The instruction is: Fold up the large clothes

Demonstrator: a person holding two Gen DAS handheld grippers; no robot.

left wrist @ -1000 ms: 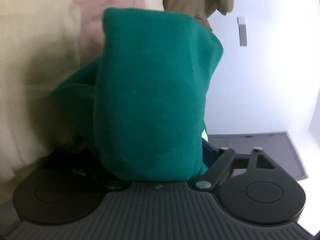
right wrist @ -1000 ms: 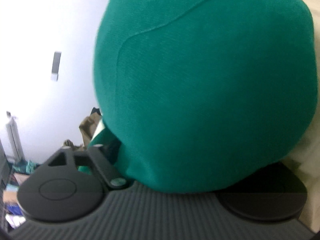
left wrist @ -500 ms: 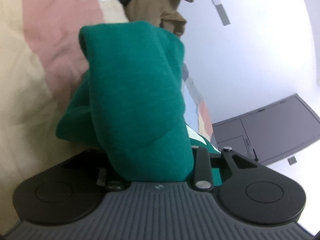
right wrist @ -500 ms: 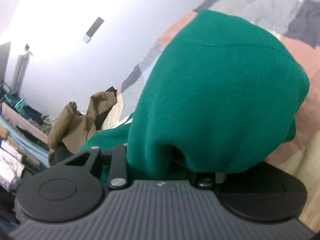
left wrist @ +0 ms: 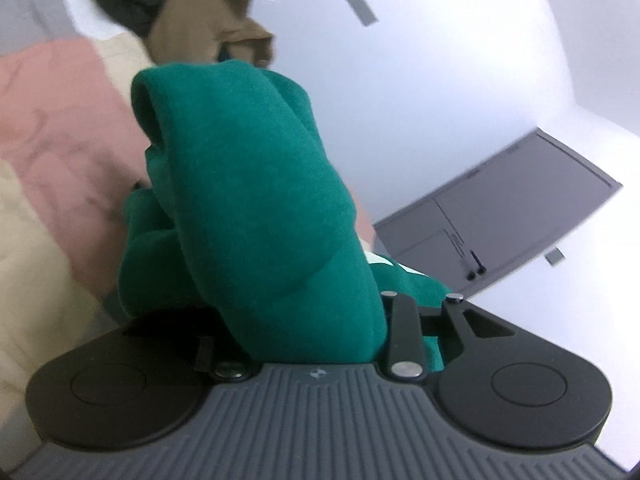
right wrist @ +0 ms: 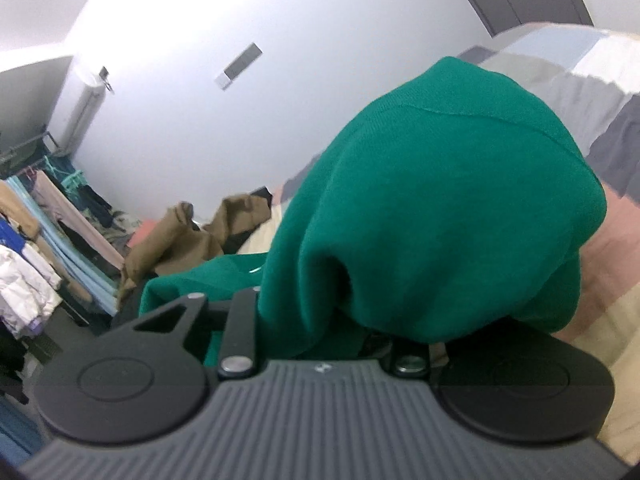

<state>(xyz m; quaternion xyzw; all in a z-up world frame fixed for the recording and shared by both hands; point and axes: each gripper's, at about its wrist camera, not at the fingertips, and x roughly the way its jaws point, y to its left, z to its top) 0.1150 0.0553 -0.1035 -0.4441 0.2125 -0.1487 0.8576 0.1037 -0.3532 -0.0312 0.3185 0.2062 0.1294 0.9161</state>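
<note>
One green garment [left wrist: 256,216] is in play, bunched in thick folds over both tools. The left gripper [left wrist: 316,320] is clamped on one fold; the right gripper [right wrist: 320,320] is closing, its jaws pressing another fold of the same cloth [right wrist: 440,216]. The rest trails down onto one patchwork bedspread [left wrist: 60,128], beside one brown garment [right wrist: 180,236]. A second ago both pairs of tongs stood wider and lower against the bedding; now they are lifted and rolled, and wall and a grey cabinet [left wrist: 520,208] show.
</note>
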